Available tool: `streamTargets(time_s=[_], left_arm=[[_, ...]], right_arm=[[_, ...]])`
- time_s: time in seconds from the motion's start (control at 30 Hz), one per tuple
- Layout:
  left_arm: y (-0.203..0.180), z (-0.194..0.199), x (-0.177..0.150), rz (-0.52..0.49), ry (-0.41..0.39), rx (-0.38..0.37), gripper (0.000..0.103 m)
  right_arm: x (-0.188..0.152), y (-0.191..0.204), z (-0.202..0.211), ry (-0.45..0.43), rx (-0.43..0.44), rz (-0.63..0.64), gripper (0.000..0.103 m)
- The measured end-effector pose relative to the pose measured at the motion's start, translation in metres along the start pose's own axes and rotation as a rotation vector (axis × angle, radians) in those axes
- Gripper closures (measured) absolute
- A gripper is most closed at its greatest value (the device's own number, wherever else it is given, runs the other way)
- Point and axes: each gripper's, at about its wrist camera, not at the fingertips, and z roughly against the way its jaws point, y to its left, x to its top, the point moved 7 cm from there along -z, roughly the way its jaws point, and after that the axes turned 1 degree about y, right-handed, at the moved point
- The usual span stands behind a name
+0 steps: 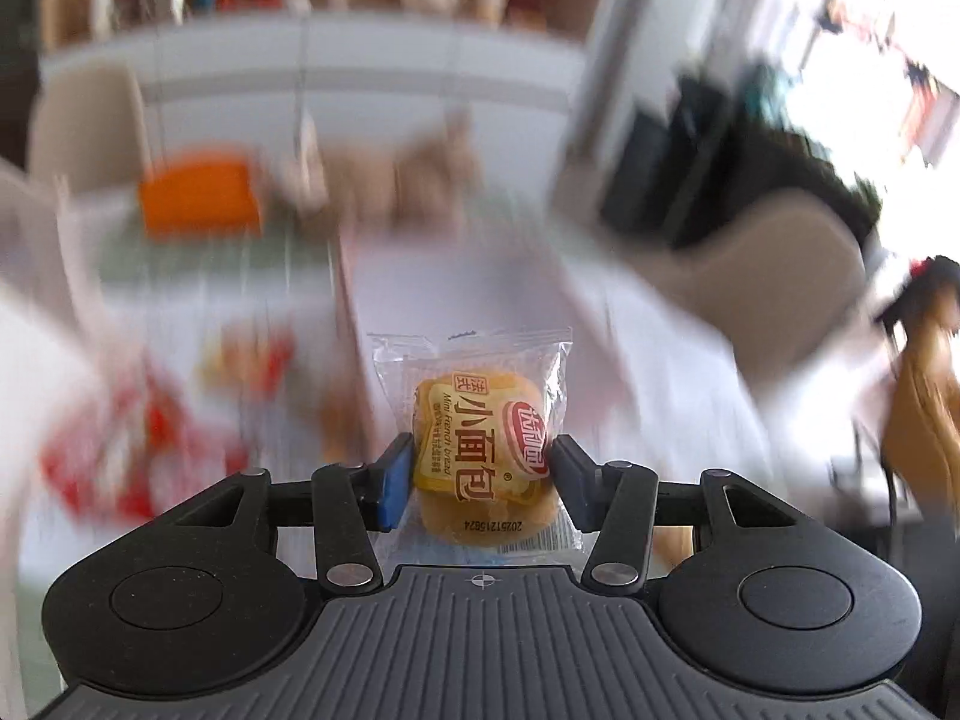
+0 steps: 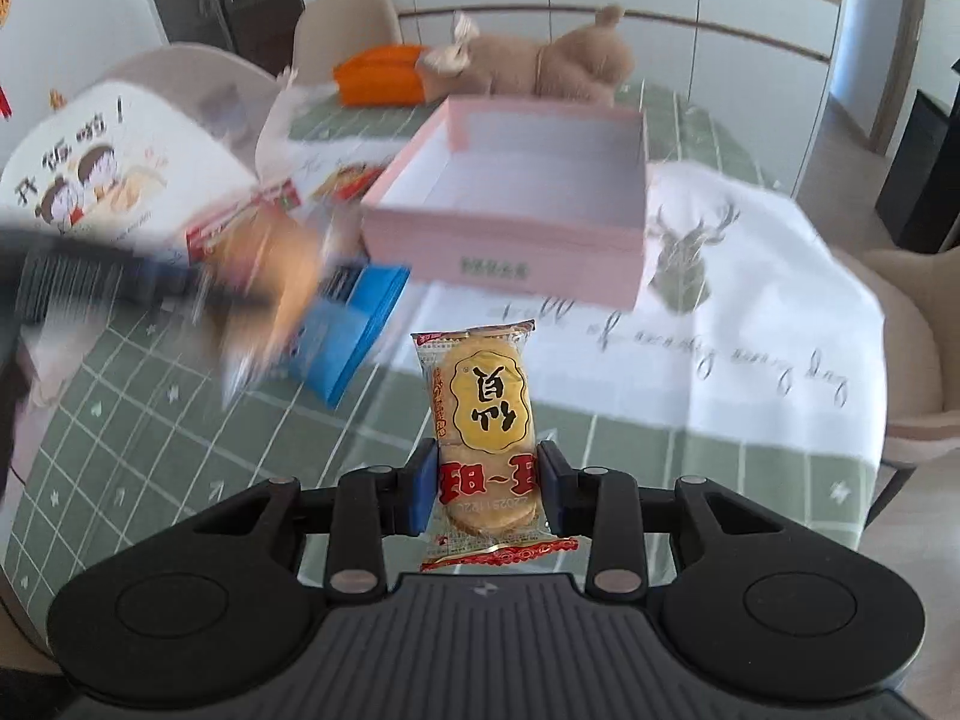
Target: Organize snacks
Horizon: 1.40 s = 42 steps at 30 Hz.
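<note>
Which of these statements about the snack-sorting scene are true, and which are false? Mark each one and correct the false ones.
1. The left tongs hold a wrapped bread. True.
2. The right tongs are empty. False: they are shut on a rice cracker in its wrapper.
3. The pink box has snacks in it. False: what shows of its inside is bare.
4. A plush toy lies behind the box. True.
5. The white cloth with a deer print lies to the left of the box. False: it lies to the right of it and in front.
</note>
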Motion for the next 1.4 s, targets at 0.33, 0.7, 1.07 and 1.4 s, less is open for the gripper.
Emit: streamTargets(time_s=[0.33,0.7,1.07,1.4], left_arm=[[0.0,-0.04,0.04,-0.007,0.026,0.15,0.051],[0.059,-0.012,-0.003,0.01,0.082,0.212,0.051],[0.17,0.0,-0.076,0.201,0.146,0.205,0.052],[0.198,-0.016,-0.097,0.226,0.183,0.024,0.053]], right_arm=[[0.029,-0.025,0.011,-0.062,-0.005,0.056,0.069],[0.162,-0.005,0.011,-0.284,-0.053,0.064,0.032],[0.116,0.07,-0.086,-0.003,0.131,-0.014,0.048],[0.03,0.124,-0.119,0.137,0.106,-0.036,0.059]])
